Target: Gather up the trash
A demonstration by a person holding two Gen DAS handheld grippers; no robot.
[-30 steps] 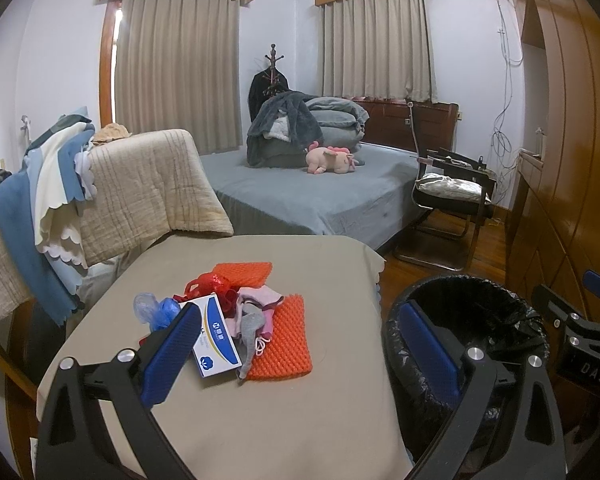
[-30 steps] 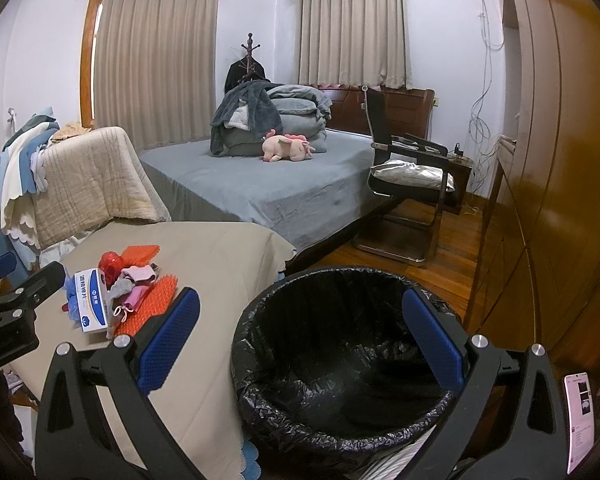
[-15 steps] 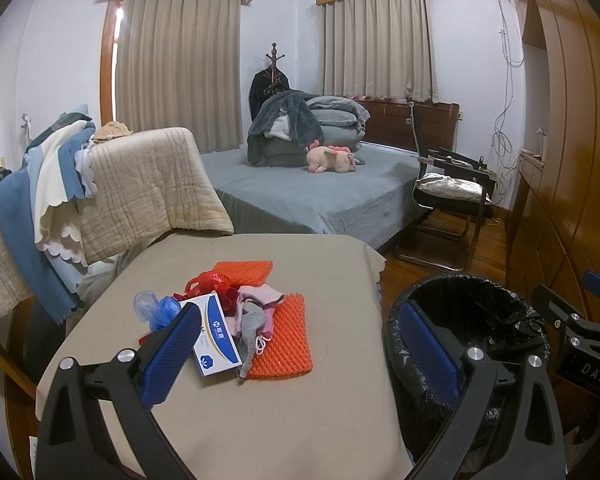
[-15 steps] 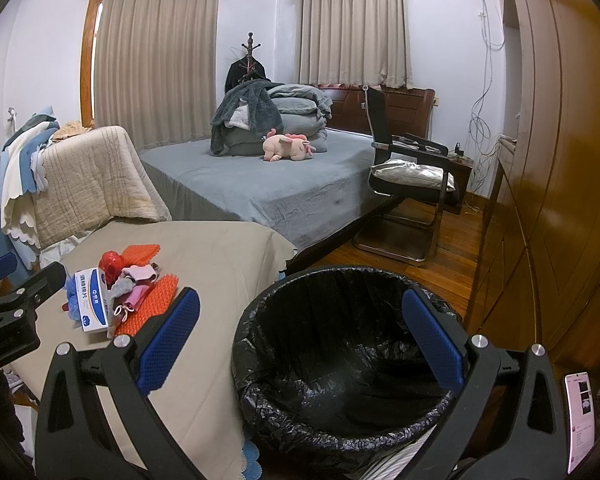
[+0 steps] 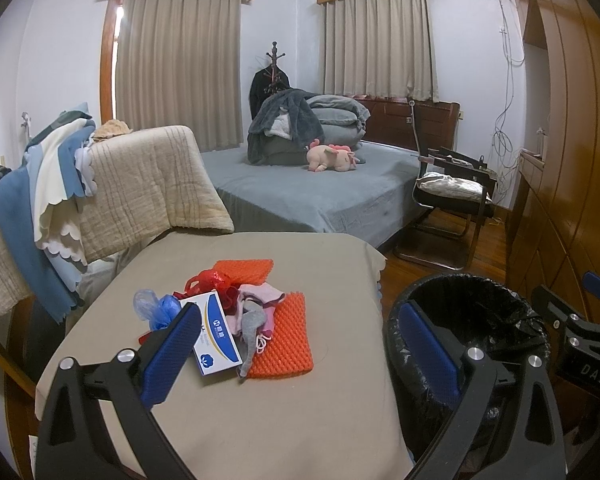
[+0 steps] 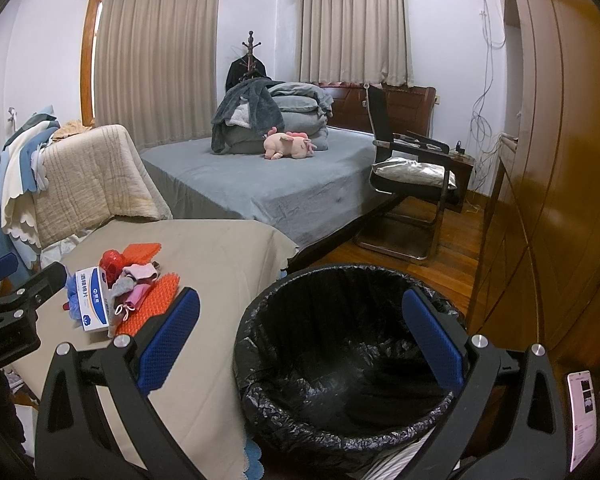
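Note:
A pile of trash lies on the beige-covered table [image 5: 268,412]: a white and blue box [image 5: 216,334], an orange foam net [image 5: 286,340], a second orange net [image 5: 244,269], a red bag [image 5: 208,281], a blue bag [image 5: 158,308] and pink and grey cloth bits [image 5: 256,308]. The pile also shows in the right wrist view [image 6: 112,292]. A bin with a black liner [image 6: 340,356] stands right of the table. My left gripper [image 5: 300,354] is open and empty, just short of the pile. My right gripper [image 6: 300,338] is open and empty above the bin.
Draped blankets and cloths [image 5: 100,192] hang at the table's left. A bed [image 5: 320,196] with a pink plush toy lies behind. A black chair [image 5: 448,200] stands on the wooden floor, and a wooden wardrobe [image 6: 560,160] lines the right side.

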